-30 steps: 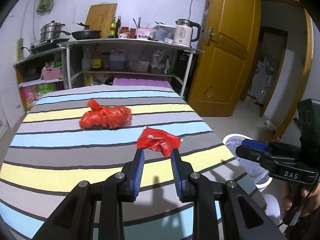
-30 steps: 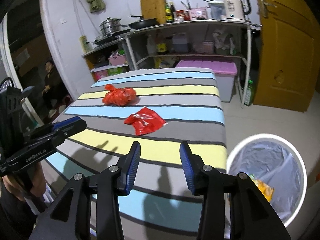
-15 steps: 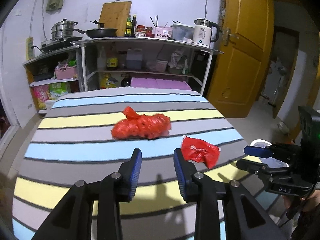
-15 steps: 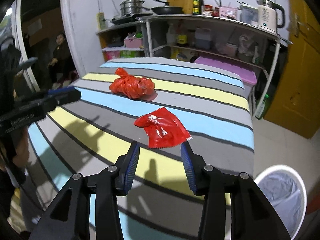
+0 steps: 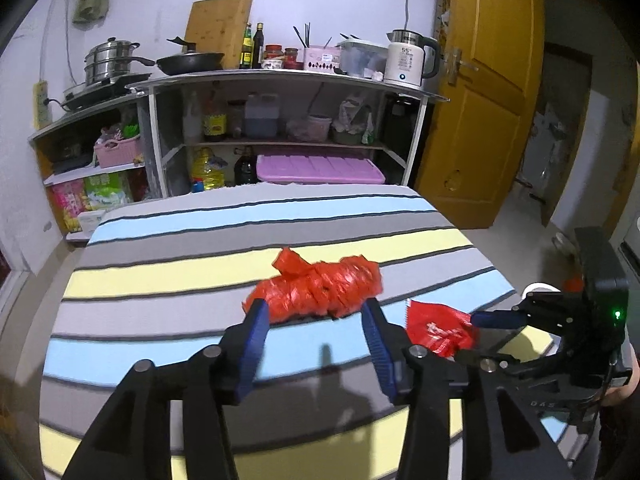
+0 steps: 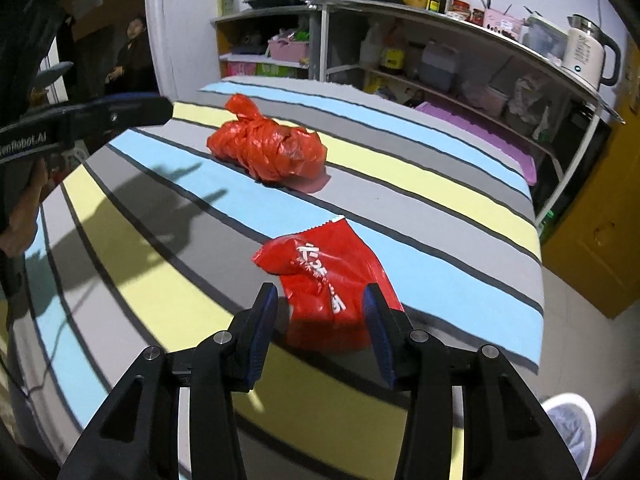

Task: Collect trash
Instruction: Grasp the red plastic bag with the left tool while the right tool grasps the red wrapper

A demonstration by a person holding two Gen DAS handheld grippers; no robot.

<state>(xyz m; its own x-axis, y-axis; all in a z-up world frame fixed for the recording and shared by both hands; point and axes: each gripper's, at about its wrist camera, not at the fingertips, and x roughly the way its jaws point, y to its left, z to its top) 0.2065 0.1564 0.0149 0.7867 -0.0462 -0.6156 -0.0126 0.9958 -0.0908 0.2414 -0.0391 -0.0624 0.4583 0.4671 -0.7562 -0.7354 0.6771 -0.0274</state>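
A knotted red plastic bag (image 5: 320,290) lies on the striped table (image 5: 168,280). My left gripper (image 5: 316,312) hovers just in front of it, jaws opening, the bag framed between the fingertips with no pad touching it. A flat red snack wrapper (image 6: 328,280) lies nearer the table's right edge. My right gripper (image 6: 320,300) is open right over the wrapper's near end, whose lower part sits between the blue pads, not pinched. In the left wrist view the wrapper (image 5: 436,330) and the right gripper (image 5: 490,332) appear at right; the right wrist view shows the bag (image 6: 266,148) and the left gripper (image 6: 120,110).
A white bin with a grey liner (image 6: 568,428) stands on the floor past the table's right corner. Behind the table are shelves with pots, bottles and a kettle (image 5: 408,62), a purple storage box (image 5: 320,168) and a yellow door (image 5: 480,92). A person (image 6: 132,52) sits far left.
Both grippers have moved in over the table: the left one swung from the wrapper to the bag and spread its jaws wider, while the right one rolled and came down at the wrapper.
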